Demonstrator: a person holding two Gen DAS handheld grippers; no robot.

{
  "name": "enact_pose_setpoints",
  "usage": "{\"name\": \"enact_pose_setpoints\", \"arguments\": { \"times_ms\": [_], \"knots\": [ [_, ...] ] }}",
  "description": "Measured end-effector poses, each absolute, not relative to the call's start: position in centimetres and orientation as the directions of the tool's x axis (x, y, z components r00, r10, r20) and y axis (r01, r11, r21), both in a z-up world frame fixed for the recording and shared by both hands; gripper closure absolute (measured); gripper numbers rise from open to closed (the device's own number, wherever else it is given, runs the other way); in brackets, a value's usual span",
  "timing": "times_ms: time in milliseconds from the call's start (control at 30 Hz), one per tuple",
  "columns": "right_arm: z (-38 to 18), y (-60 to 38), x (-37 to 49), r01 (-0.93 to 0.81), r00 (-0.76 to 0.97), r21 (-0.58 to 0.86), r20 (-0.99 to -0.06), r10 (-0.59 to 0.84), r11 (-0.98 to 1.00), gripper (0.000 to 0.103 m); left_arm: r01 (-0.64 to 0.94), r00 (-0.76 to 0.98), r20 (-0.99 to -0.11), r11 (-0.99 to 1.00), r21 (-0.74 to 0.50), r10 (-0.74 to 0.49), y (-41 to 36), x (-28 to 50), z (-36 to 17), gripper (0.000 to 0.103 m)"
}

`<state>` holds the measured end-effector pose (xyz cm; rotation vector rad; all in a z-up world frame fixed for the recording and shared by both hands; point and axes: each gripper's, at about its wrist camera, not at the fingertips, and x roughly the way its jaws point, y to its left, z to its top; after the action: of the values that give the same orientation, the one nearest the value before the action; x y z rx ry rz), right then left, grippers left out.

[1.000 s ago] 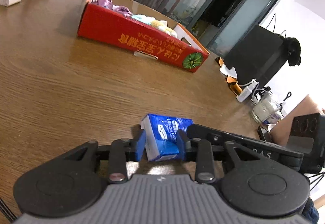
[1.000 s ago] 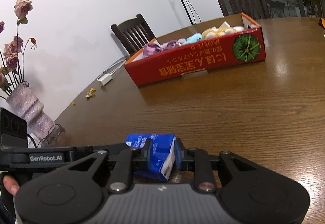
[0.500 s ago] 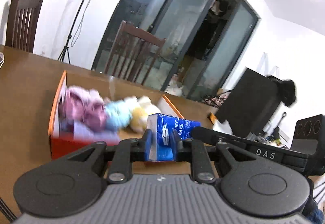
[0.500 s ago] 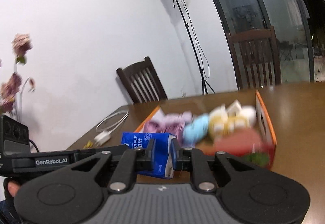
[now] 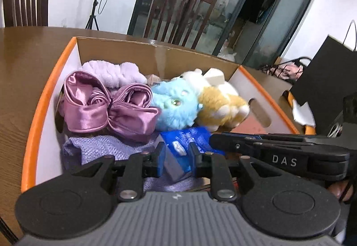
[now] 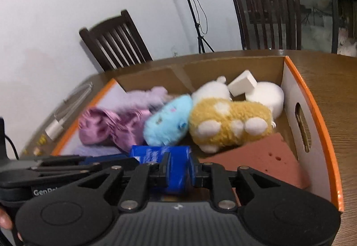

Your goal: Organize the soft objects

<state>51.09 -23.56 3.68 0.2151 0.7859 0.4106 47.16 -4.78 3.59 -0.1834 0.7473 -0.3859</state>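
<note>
- Right now both my grippers pinch the same blue tissue pack (image 5: pixel 187 145) — the left gripper (image 5: pixel 176 156) on one end, the right gripper (image 6: pixel 179 173) on the other, fingers narrow on each with the pack squeezed between them.
- The pack hangs over the near part of the box (image 6: pixel 312 116), not yet set down. Below it lie a lilac cloth (image 5: pixel 104 147) to the left and a reddish sponge (image 6: pixel 256 156) to the right.
- Uneven release is the first risk. If one side lets go before the other, the pack would swing on the remaining pinch and could tip over the near wall onto the table (image 5: pixel 24 81).
- The pack is soft, so it dents under my pads. A harder squeeze could crumple it or split the wrapper; a looser one could let it slide out early.
- The two grippers sit very close together, the right one's arm crossing just beside my left fingers. Any drift toward each other could knock them together and jolt the pack loose.
- The box is crowded — a pink satin bow (image 5: pixel 107 107), a blue plush (image 5: pixel 176 107) and a tan plush (image 6: pixel 229 123) fill the middle, with white blocks (image 6: pixel 242 85) at the far right. Lowering too far forward would press the pack into the plush toys and shove them about.
- The bare spot is narrow. Dropped on the sponge's edge, the pack would probably lean, not lie flat.
- The right view is smeared on the left, so I cannot judge the clearance there.
</note>
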Motion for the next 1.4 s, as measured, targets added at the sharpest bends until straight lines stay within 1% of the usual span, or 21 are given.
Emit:
{"name": "enact_pose_setpoints", "arguments": {
  "times_ms": [133,233,300,367,433,533,600,633,700,733,767,800,833,867,900,967,1033,1100,1400],
  "knots": [
    [2.9,-23.2,50.7,-0.294,0.637,0.322,-0.636,0.436,0.9,0.084,0.285,0.671,-0.625,0.917,-0.28,-0.399,-5.1,47.0,3.6,0.081],
    [3.2,-23.3,50.6,-0.293,0.643,0.316,-0.634,0.431,0.902,0.084,0.278,0.671,-0.627,0.918,-0.282,-0.396,-5.0,47.1,3.9,0.077],
    [4.0,-23.3,50.0,-0.3,0.659,0.298,-0.622,0.423,0.906,0.082,0.276,0.683,-0.616,0.92,-0.278,-0.391,-4.8,46.7,4.6,0.072],
    [5.3,-23.9,49.2,-0.305,0.679,0.287,-0.604,0.419,0.908,0.08,0.279,0.704,-0.596,0.922,-0.268,-0.386,-4.4,45.7,5.7,0.07],
    [6.9,-24.7,48.0,-0.307,0.702,0.272,-0.582,0.41,0.912,0.079,0.284,0.727,-0.573,0.925,-0.252,-0.379,-3.9,44.4,7.2,0.068],
    [9.3,-25.9,45.7,-0.299,0.742,0.232,-0.553,0.378,0.926,0.075,0.285,0.772,-0.531,0.937,-0.202,-0.35,-3.2,41.7,9.5,0.06],
    [10.8,-26.8,43.7,-0.289,0.767,0.208,-0.534,0.356,0.935,0.069,0.276,0.803,-0.503,0.948,-0.16,-0.319,-2.7,39.6,10.9,0.053],
    [11.5,-27.2,42.7,-0.284,0.777,0.199,-0.525,0.346,0.938,0.067,0.273,0.817,-0.488,0.951,-0.143,-0.308,-2.5,38.4,11.5,0.051],
    [12.7,-28.2,40.5,-0.27,0.798,0.183,-0.506,0.326,0.945,0.058,0.267,0.84,-0.459,0.957,-0.112,-0.288,-1.9,36.0,12.7,0.045],
    [13.3,-28.7,39.5,-0.261,0.808,0.177,-0.498,0.315,0.949,0.056,0.259,0.855,-0.441,0.961,-0.092,-0.273,-1.7,34.5,13.3,0.043],
    [13.8,-29.0,38.3,-0.252,0.819,0.167,-0.489,0.302,0.953,0.051,0.252,0.867,-0.425,0.965,-0.076,-0.26,-1.5,33.4,13.7,0.036],
    [14.2,-29.4,37.1,-0.241,0.83,0.152,-0.479,0.285,0.958,0.045,0.238,0.882,-0.405,0.969,-0.061,-0.242,-1.3,32.1,14.1,0.025],
    [14.5,-29.6,36.0,-0.229,0.842,0.137,-0.469,0.267,0.964,0.041,0.223,0.898,-0.379,0.974,-0.048,-0.225,-1.0,30.7,14.4,0.019],
    [14.8,-29.8,34.7,-0.212,0.857,0.12,-0.454,0.243,0.97,0.03,0.21,0.912,-0.352,0.977,-0.037,-0.21,-0.8,29.5,14.6,0.009],
    [14.9,-30.0,33.5,-0.196,0.873,0.104,-0.434,0.222,0.975,0.016,0.191,0.929,-0.319,0.981,-0.026,-0.189,-0.7,28.2,14.7,0.002],
    [15.1,-30.2,30.6,-0.158,0.917,0.069,-0.359,0.172,0.985,0.005,0.165,0.949,-0.272,0.986,-0.002,-0.159,-0.5,26.0,14.6,0.001],
    [14.9,-30.4,28.1,-0.123,0.949,0.047,-0.288,0.131,0.991,0.002,0.156,0.957,-0.25,0.988,0.017,-0.147,-0.4,24.1,14.4,0.0],
    [14.5,-30.4,26.1,-0.1,0.963,0.039,-0.246,0.106,0.994,0.001,0.151,0.963,-0.225,0.988,0.01,-0.145,-0.2,22.6,14.1,0.0],
    [12.7,-29.4,21.1,-0.08,0.973,0.072,-0.21,0.094,0.994,0.001,0.149,0.974,-0.176,0.989,0.005,-0.145,0.2,17.5,12.7,0.0]
  ]
}}
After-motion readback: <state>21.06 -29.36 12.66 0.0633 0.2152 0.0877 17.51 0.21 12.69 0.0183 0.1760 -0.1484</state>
